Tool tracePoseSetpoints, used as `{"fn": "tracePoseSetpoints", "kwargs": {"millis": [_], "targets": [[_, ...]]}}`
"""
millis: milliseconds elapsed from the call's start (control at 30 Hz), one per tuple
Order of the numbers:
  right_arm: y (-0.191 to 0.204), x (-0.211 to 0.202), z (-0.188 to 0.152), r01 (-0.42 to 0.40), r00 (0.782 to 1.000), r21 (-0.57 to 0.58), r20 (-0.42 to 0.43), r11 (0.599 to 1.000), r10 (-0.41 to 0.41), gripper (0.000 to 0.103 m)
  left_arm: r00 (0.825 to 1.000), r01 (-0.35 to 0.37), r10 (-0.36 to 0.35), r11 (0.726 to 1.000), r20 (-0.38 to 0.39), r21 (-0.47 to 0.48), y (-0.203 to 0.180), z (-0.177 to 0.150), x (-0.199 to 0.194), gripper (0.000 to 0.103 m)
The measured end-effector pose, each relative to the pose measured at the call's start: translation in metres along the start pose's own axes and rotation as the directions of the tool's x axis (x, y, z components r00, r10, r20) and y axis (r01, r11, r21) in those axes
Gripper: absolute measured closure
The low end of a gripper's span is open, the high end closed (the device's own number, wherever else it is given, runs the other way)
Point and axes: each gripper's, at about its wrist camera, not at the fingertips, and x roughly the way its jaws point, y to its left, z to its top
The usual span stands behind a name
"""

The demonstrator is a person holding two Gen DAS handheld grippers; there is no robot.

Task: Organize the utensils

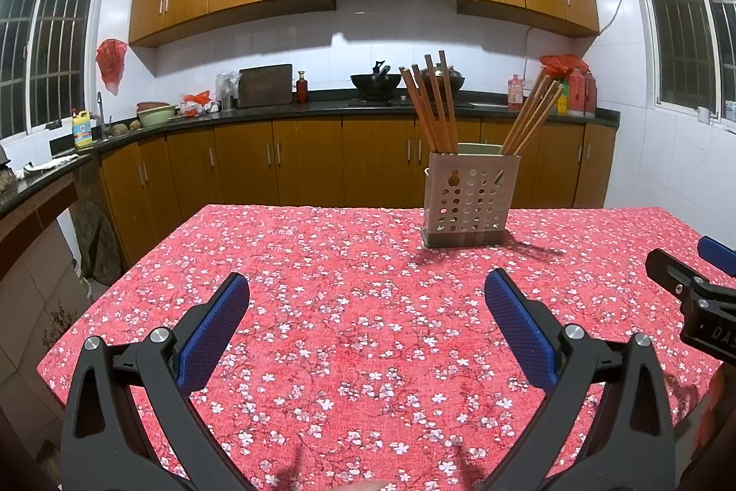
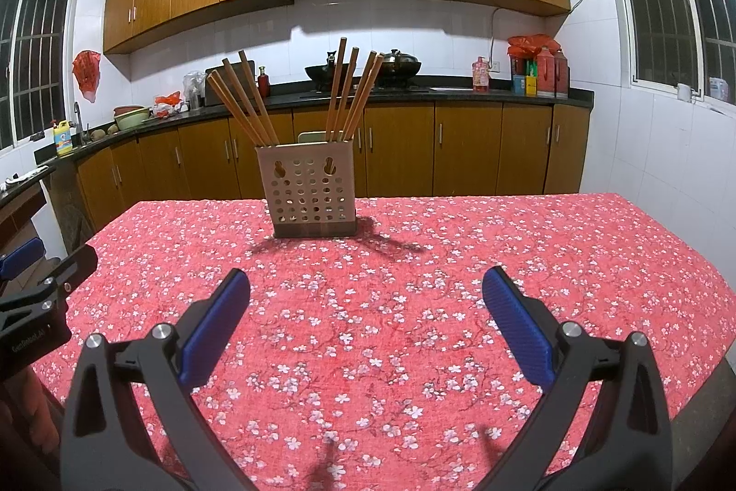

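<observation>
Both held low over the near part of the desk, under its red cloth with white blossoms. Left gripper: jaws spread wide, released, nothing between the blue pads, only patterned cloth. Right gripper: likewise wide apart and empty, blue pads clear of everything. Seen also at the right edge of the left wrist view, black frame and one blue tip; left gripper seen the same way at the left edge of the right wrist view.

Farther back, well apart from both grippers, a perforated utensil holder standing upright on the cloth near the far edge of the desk. Wooden chopsticks sorted into two bunches inside it: one bunch leaning left in the left compartment, the other leaning right in the right compartment. Same holder slightly left of centre in the right wrist view, chopsticks fanning outward above its rim.
</observation>
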Motion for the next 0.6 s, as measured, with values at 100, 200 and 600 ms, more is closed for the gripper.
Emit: {"fn": "tracePoseSetpoints", "kwargs": {"millis": [100, 200, 600], "targets": [[0.0004, 0.0, 0.0001, 0.0, 1.0, 0.0, 0.0, 1.0, 0.0, 0.004, 1.0, -0.001, 0.001, 1.0, -0.001, -0.001, 0.0003, 0.0006, 0.0001, 0.002], [0.0009, 0.001, -0.0007, -0.001, 1.0, -0.001, -0.002, 1.0, 0.001, 0.004, 1.0, 0.0, 0.0, 1.0, -0.001, -0.001, 0.0007, -0.0002, 0.0009, 0.002], [0.0013, 0.0011, -0.0008, -0.001, 1.0, -0.001, -0.003, 1.0, 0.001, 0.004, 1.0, 0.004, -0.004, 1.0, -0.005, 0.001, -0.0006, -0.0038, 0.0031, 0.002]]}}
